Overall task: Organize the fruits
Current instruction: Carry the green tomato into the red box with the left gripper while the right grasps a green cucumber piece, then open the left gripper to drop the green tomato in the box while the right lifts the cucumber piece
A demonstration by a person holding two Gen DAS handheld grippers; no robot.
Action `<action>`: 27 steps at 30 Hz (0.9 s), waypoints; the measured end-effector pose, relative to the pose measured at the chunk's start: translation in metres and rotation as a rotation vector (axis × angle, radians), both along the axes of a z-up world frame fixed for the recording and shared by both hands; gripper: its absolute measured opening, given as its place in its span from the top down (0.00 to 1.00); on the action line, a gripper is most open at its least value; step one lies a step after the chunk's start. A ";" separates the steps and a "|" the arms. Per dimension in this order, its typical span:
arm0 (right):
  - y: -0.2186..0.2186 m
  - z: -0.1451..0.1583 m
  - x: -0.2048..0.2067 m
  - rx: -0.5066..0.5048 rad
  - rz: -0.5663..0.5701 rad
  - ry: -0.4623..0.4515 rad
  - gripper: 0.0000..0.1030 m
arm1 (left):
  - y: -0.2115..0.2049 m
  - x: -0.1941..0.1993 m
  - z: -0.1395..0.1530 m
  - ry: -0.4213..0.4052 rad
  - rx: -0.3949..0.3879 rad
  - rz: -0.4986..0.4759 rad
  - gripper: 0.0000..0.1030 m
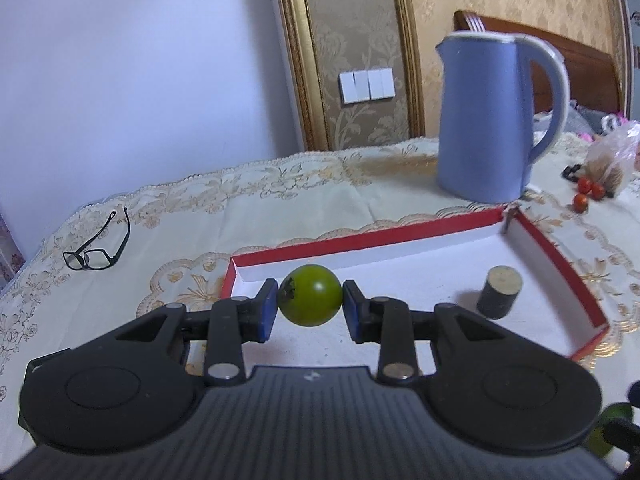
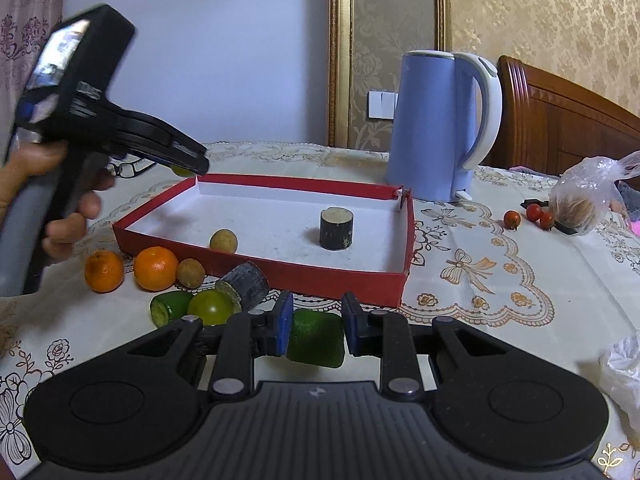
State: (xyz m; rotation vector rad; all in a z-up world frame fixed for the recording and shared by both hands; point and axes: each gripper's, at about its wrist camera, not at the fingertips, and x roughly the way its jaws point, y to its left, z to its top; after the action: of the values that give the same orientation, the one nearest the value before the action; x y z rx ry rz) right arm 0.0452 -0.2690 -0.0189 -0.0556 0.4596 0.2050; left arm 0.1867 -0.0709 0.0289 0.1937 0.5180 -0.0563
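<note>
My left gripper [image 1: 310, 306] is shut on a round green tomato [image 1: 311, 295], held above the near left corner of the red box [image 1: 360, 242]. In the right wrist view the left gripper [image 2: 188, 166] hovers over the box's far left corner [image 2: 280, 276]. My right gripper [image 2: 314, 326] is shut on a green cucumber chunk [image 2: 316, 338], just in front of the box. Inside the box are a dark sugarcane piece [image 2: 336, 228] and a longan [image 2: 223, 241]. Before the box lie two oranges [image 2: 155, 268], a longan [image 2: 191, 273], a green tomato [image 2: 211, 307], a cucumber piece [image 2: 170, 306] and a sugarcane piece [image 2: 245, 285].
A blue kettle [image 2: 444, 128] stands behind the box. Three cherry tomatoes [image 2: 530, 216] and a plastic bag [image 2: 584, 200] lie at the right. Black glasses [image 1: 98, 246] lie at the table's left. A wooden headboard [image 2: 560, 120] is behind.
</note>
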 end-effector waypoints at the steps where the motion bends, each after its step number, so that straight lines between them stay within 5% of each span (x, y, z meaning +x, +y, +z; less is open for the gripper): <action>1: 0.000 0.000 0.000 0.000 0.001 0.000 0.75 | -0.001 0.004 -0.002 0.005 0.007 0.003 0.70; 27: 0.000 0.000 0.001 -0.004 -0.002 0.029 0.79 | -0.007 0.063 -0.036 0.145 0.010 0.042 0.69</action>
State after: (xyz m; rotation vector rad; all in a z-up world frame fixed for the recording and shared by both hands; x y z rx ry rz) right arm 0.0466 -0.2692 -0.0187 -0.0565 0.4886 0.2030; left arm 0.2498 -0.0775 -0.0074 0.1891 0.6672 -0.0268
